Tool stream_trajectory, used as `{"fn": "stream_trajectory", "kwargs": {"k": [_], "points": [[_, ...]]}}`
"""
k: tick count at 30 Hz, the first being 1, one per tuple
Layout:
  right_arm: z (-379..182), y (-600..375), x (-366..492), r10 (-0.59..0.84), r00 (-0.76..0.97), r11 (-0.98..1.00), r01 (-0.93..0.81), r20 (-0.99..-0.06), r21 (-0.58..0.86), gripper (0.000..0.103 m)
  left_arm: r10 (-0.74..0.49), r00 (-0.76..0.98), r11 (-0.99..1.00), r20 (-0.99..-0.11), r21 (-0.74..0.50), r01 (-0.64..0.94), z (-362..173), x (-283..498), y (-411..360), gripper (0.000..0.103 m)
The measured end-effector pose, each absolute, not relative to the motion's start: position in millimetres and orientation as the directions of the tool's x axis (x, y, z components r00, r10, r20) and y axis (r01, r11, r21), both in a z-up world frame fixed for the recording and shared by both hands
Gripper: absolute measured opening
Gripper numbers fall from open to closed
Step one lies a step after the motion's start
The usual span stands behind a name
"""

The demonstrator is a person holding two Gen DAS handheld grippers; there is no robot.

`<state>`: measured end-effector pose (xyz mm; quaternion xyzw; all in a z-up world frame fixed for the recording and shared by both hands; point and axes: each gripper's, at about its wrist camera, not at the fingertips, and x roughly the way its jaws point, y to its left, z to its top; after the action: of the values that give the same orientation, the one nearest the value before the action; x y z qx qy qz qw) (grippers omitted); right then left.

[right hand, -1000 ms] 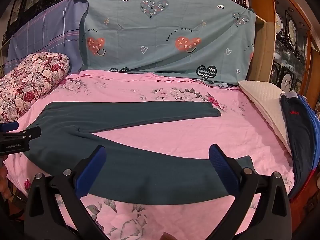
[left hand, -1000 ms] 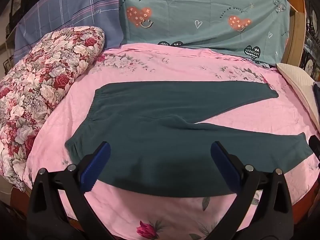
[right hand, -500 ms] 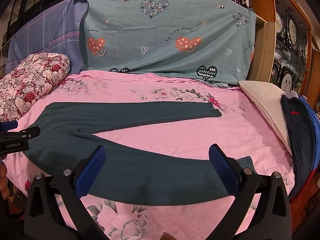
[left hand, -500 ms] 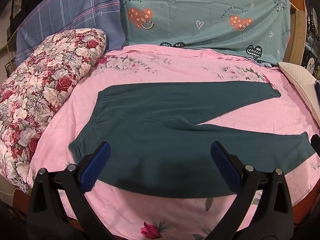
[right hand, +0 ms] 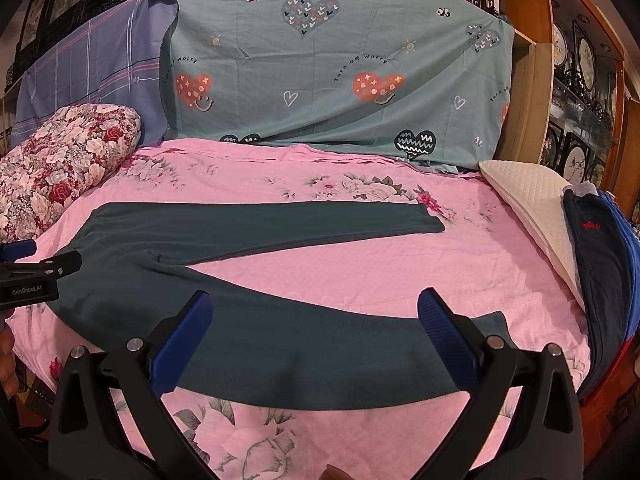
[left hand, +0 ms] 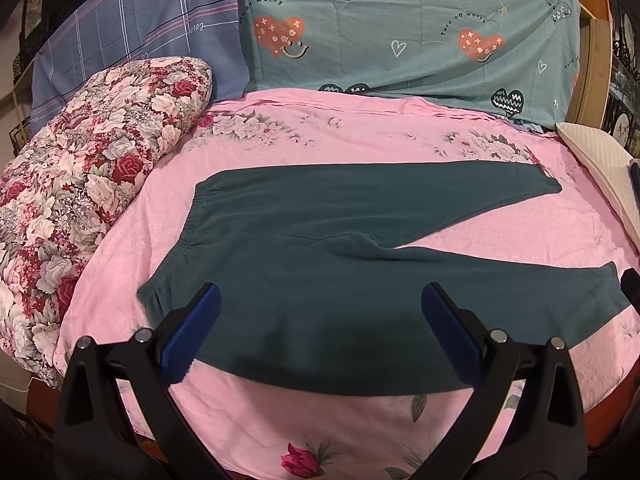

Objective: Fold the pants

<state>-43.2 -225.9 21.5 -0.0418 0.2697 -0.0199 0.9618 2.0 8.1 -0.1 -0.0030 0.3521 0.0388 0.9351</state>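
Note:
Dark green pants [left hand: 320, 248] lie flat on the pink flowered bed sheet [left hand: 360, 136], waistband to the left, the two legs spread apart toward the right. My left gripper [left hand: 320, 334] hangs open above the hip part near the front edge, nothing between its blue pads. In the right wrist view the same pants [right hand: 248, 232] stretch across the bed. My right gripper [right hand: 314, 342] is open over the near leg, close to its cuff. The left gripper [right hand: 36, 268] shows at the left edge of that view.
A flowered quilt roll [left hand: 80, 168] lies at the left of the bed. Teal heart-print [left hand: 400, 32] and blue plaid sheets [left hand: 132, 32] cover the headboard. A white pillow [right hand: 532, 208] and folded dark blue clothes [right hand: 600, 264] lie at the right. A wooden cabinet [right hand: 580, 100] stands beyond.
The left wrist view has shifted slightly, so the pants sit a little further right and lower in it. The right gripper has barely moved. Both stay open.

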Motion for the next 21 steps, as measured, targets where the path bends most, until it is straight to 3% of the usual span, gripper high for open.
{"fn": "stream_trajectory", "kwargs": {"k": [21], "points": [[20.6,-227.2,-44.3,-0.059,0.854,0.996,0.014,-0.517,-0.09,0.102,0.072,0.751,0.997,-0.656,0.023,-0.075,-1.2,1.1,10.0,0.101]]}}
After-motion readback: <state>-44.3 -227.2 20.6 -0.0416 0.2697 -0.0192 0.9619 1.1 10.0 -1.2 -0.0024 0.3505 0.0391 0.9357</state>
